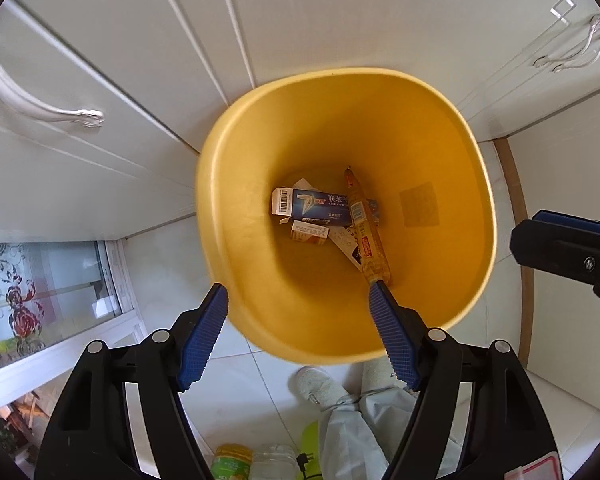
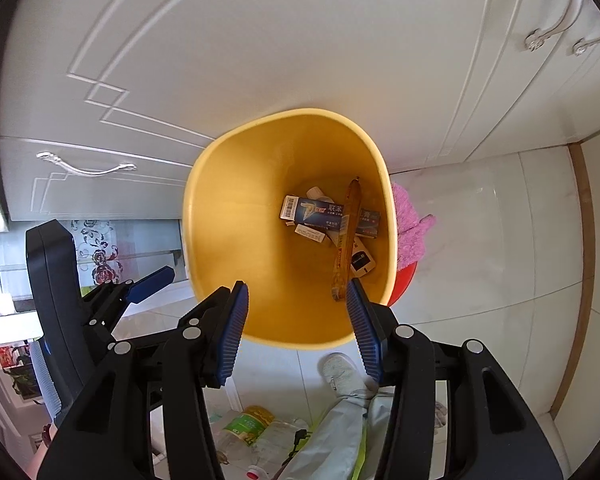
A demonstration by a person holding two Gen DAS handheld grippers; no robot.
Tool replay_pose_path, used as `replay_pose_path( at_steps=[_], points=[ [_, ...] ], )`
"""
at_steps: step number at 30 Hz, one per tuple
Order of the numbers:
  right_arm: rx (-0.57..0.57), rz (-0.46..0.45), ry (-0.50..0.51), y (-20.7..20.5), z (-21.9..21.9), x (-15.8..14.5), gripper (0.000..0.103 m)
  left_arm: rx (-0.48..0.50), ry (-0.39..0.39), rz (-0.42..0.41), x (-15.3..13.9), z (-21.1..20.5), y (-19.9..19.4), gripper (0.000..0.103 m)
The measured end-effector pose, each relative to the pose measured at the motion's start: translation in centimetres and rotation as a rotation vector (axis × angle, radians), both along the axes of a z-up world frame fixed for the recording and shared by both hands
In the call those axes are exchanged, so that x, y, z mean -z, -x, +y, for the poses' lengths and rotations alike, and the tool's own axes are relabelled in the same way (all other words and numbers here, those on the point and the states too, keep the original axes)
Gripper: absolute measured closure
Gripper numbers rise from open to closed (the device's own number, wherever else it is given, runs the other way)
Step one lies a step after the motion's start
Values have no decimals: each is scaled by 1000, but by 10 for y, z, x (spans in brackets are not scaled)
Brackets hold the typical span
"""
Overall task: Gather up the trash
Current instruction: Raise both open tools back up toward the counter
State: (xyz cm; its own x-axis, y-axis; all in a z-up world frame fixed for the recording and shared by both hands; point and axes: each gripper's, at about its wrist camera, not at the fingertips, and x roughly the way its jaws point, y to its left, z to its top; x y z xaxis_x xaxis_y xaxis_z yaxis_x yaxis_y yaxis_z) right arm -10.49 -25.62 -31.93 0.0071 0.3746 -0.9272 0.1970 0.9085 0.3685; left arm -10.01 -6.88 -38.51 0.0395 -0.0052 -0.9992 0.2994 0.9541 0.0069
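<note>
Both the left gripper (image 1: pixel 298 300) and right gripper (image 2: pixel 298 298) are held apart and empty above the yellow bin (image 1: pixel 220 216), where the toothpaste box (image 1: pixel 320 210) and sausage wrapper (image 1: pixel 366 228) are already deposited.

The yellow bin (image 1: pixel 228 216) gapes wide with trash only at its bottom, while white cabinets (image 1: pixel 100 60) crowd just behind it and a person's shoe (image 1: pixel 314 384) stands near its front.
</note>
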Motion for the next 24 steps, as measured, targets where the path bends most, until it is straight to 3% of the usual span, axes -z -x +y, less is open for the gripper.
replay_pose_path(
  at_steps=[7,17,24],
  points=[
    [-28,-105,48,18,-4,-58,51,-57,36,-61,-44,16,21,30],
    [-115,-375,135,48,-1,-184,51,-173,88,-224,-147,48,50,30],
    [-153,-540,156,46,3,-254,51,-256,116,-354,-213,67,50,30]
  ],
)
